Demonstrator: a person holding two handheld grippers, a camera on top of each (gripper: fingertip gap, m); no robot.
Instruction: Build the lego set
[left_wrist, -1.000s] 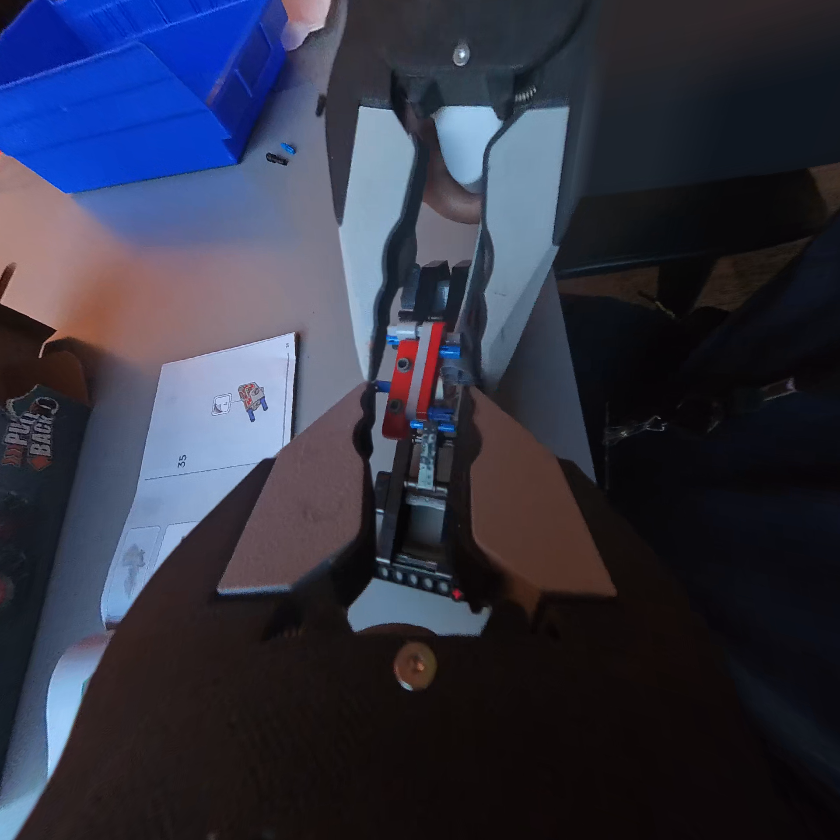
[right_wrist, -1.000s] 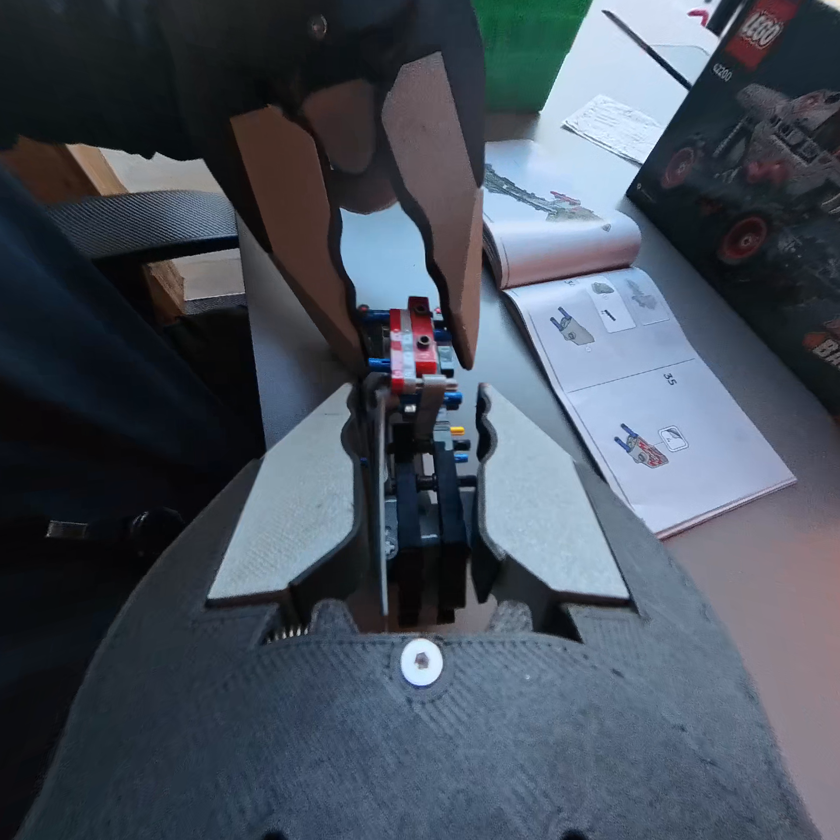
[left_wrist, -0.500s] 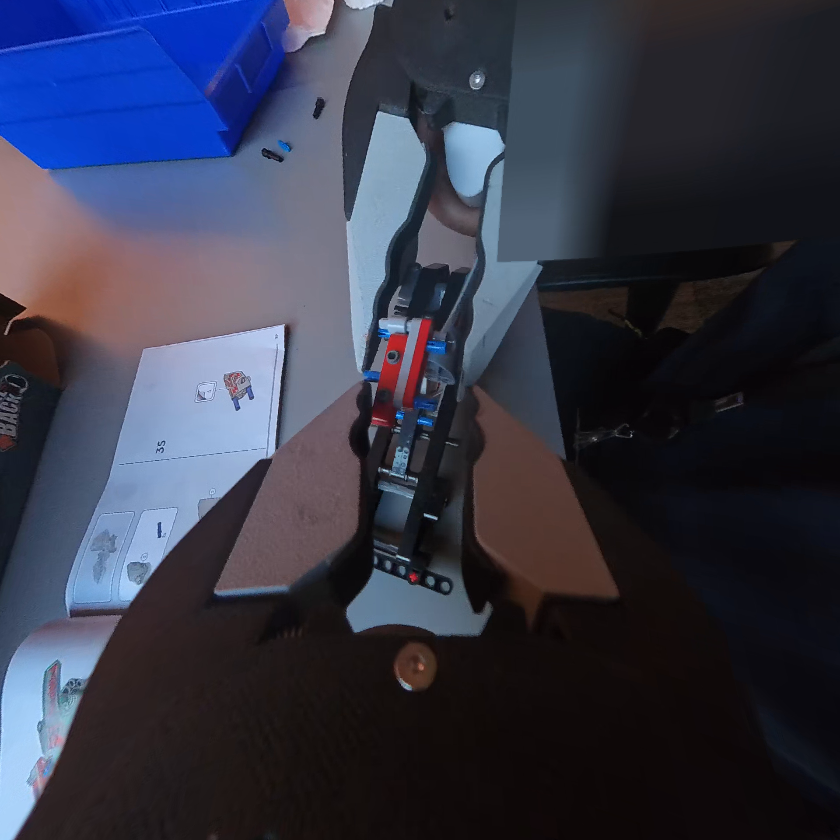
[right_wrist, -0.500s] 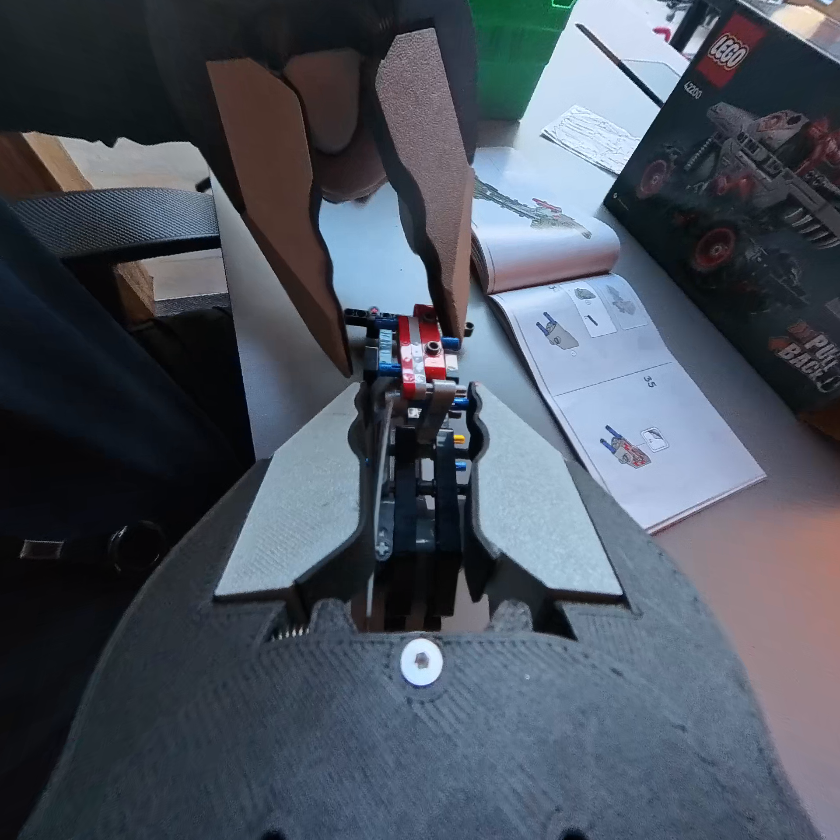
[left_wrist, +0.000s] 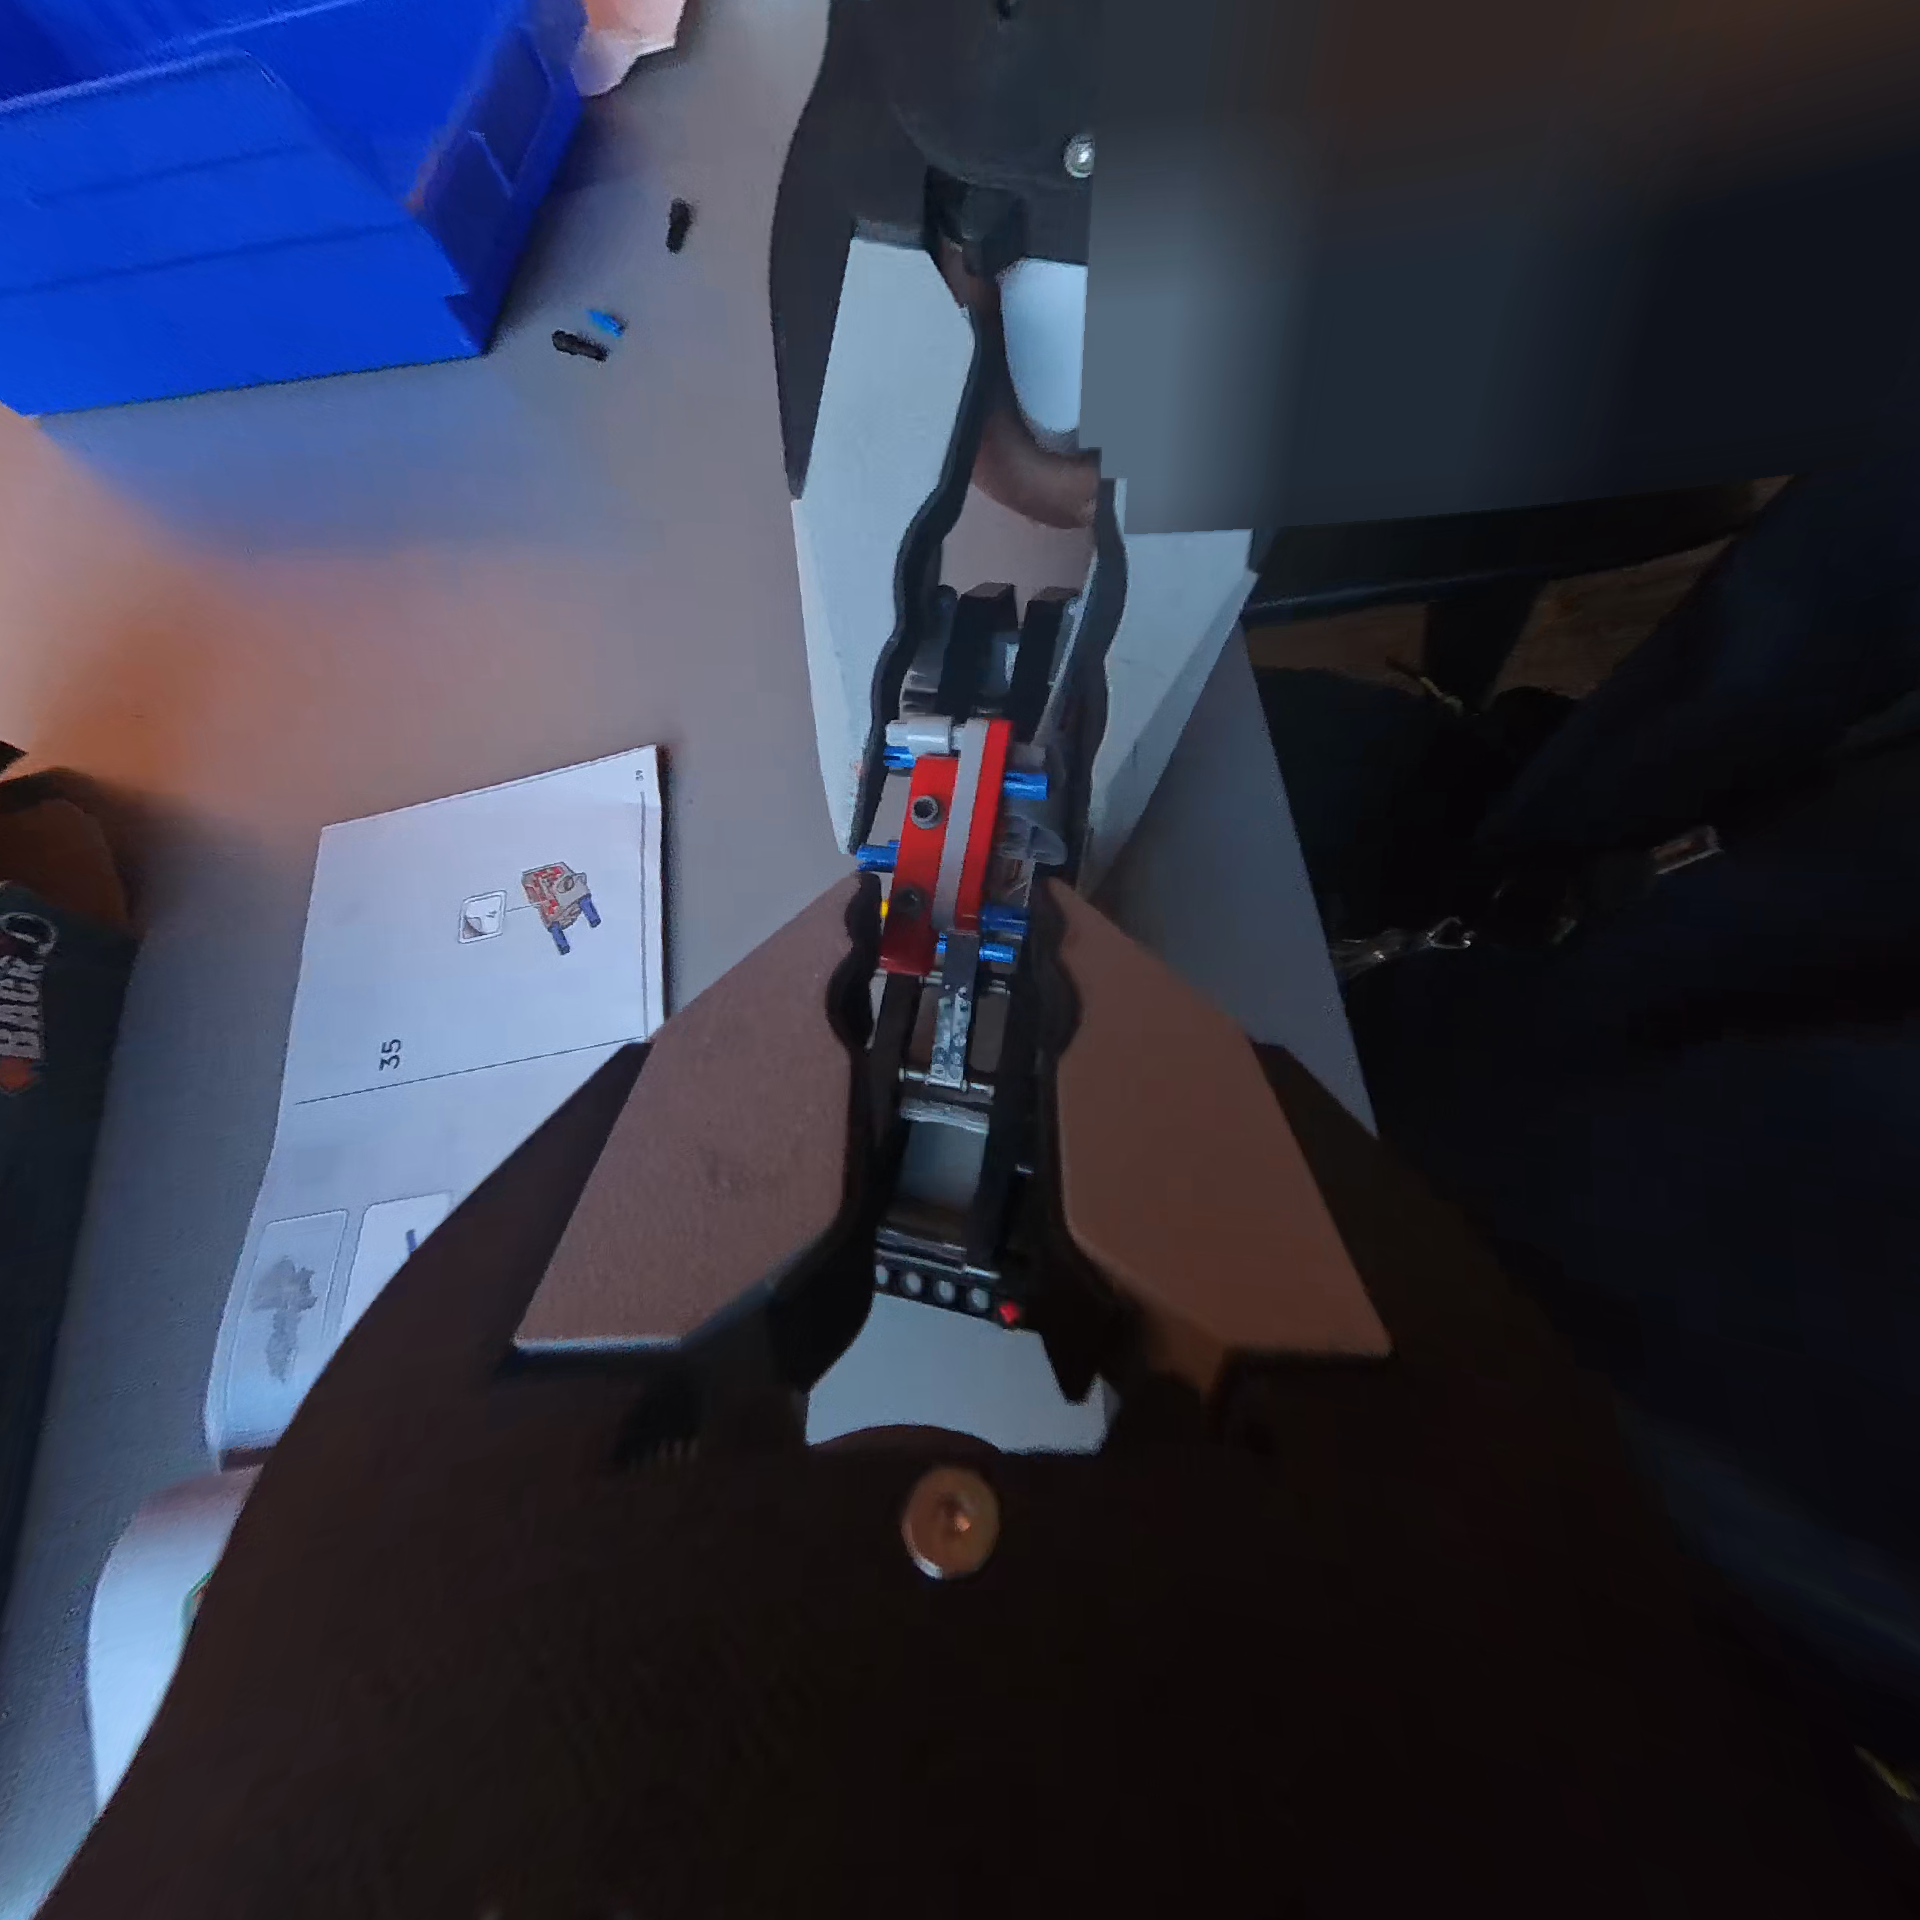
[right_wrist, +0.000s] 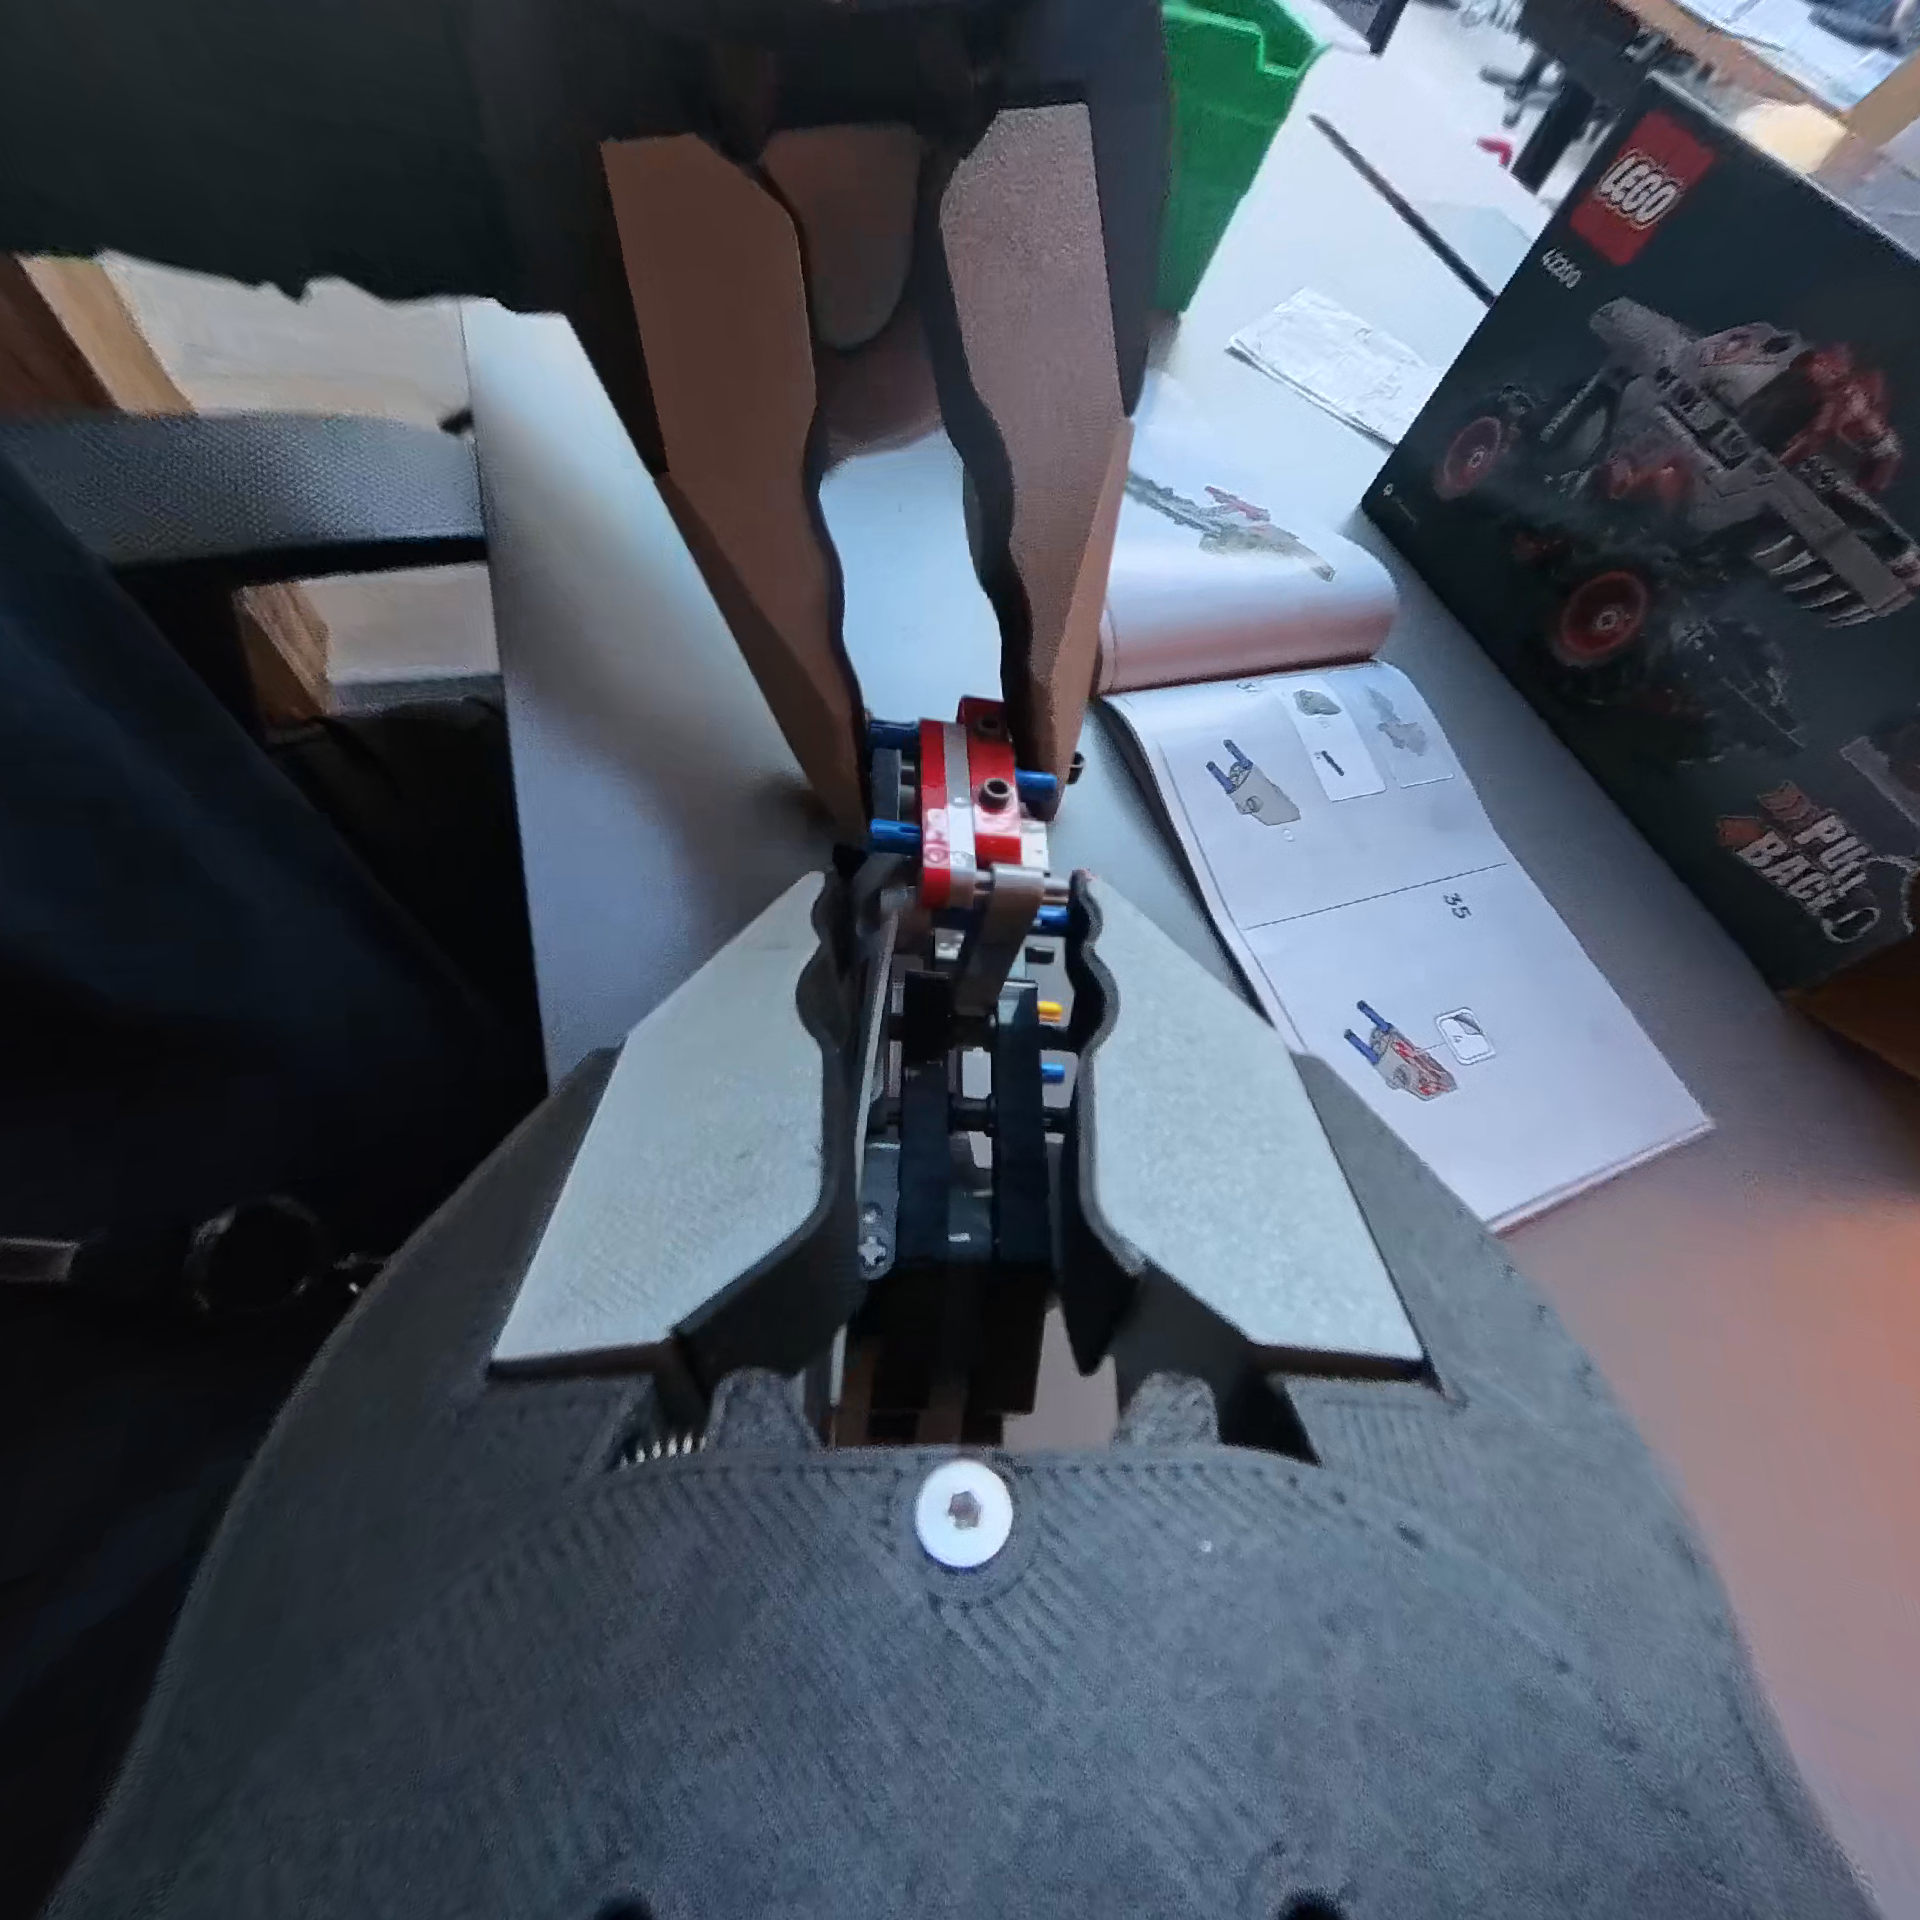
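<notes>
Grey table (right_wrist: 1714, 1351) under booklet (right_wrist: 1455, 935), perhaps an office

lego assembly (left_wrist: 951, 935) | black frame, red-grey top, blue pins | held above table edge, lengthwise between both hand-held grippers

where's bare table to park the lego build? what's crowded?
Left wrist view: bare table between the blue bin and the open instruction booklet, with loose pins near the bin. Right wrist view: bare strip nearer than the booklet. Crowded: booklet, set box, green bin. Both grippers, left and right, clamp the lego assembly.
</notes>
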